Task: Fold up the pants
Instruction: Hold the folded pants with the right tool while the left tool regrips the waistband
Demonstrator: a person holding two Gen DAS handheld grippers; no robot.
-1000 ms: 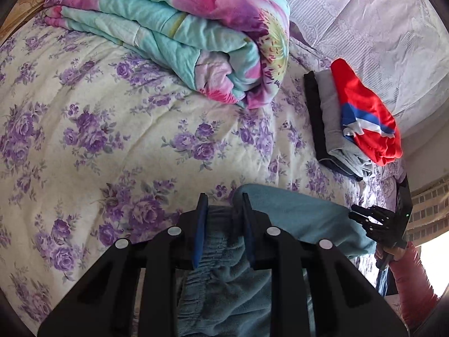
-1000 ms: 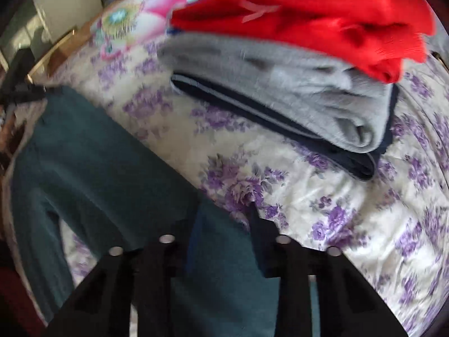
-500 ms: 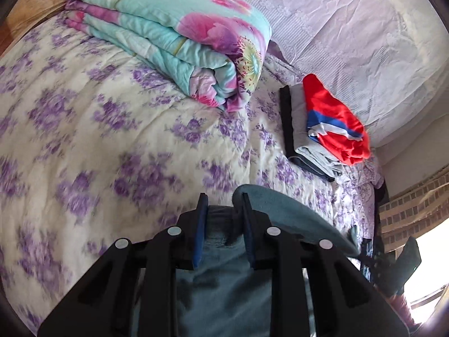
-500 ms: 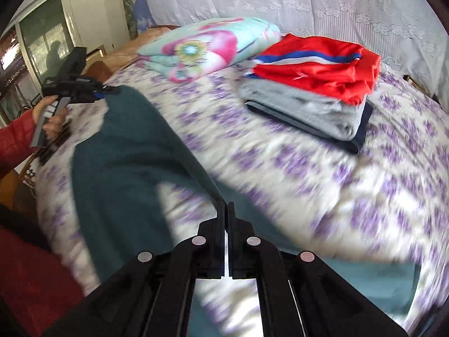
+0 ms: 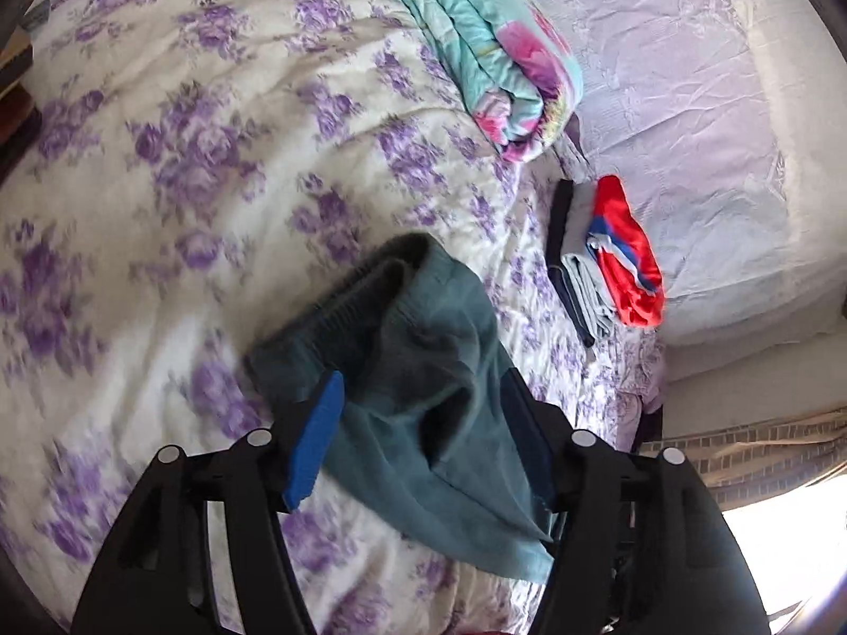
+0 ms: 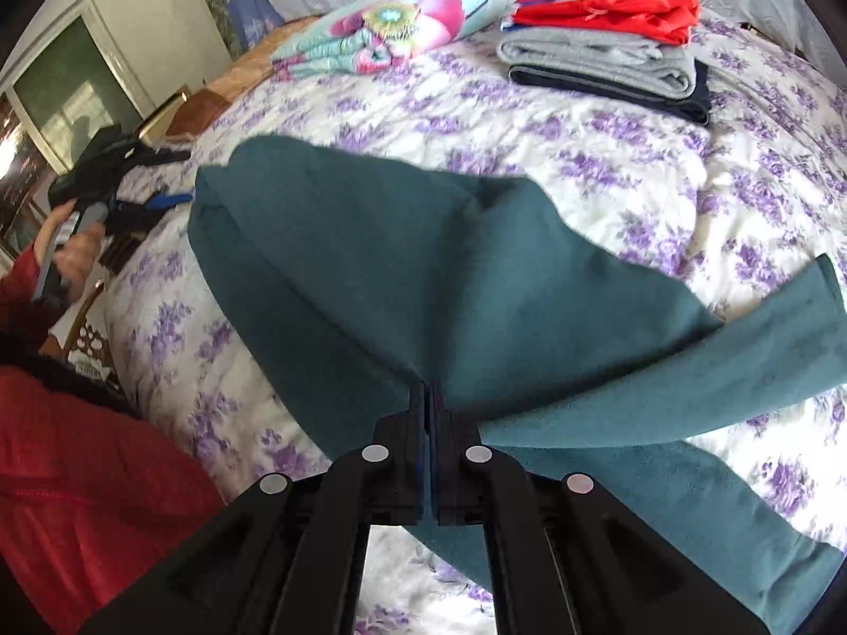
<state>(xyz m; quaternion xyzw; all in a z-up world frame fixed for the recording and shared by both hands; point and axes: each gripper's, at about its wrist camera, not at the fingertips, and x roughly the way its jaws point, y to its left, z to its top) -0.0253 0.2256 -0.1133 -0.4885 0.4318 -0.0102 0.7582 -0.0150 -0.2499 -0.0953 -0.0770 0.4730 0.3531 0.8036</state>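
Observation:
Teal pants [image 6: 402,264] lie spread on the floral bed sheet [image 6: 609,174], one leg [image 6: 741,349] running out to the right. My right gripper [image 6: 429,394] is shut on a pinch of the fabric near the crotch, and the cloth rises in a ridge to its tips. In the left wrist view the waistband end of the pants [image 5: 423,328] lies bunched between the fingers of my left gripper [image 5: 418,423]. Its jaws are opening and the blue pad [image 5: 312,444] stands clear of the cloth. The left gripper [image 6: 116,180] also shows at the bed's left edge, held by a hand.
A stack of folded clothes [image 6: 603,37], red on grey on dark, sits at the far side of the bed. A folded flowered quilt [image 6: 392,26] lies beside it. A lilac cloth-covered pillow [image 5: 688,132] is behind. The person's red sleeve [image 6: 79,455] is at lower left.
The left jaws have spread apart and let go of the waistband, and that hand swung sideways. The right gripper closed on the fabric and carried it across the bed.

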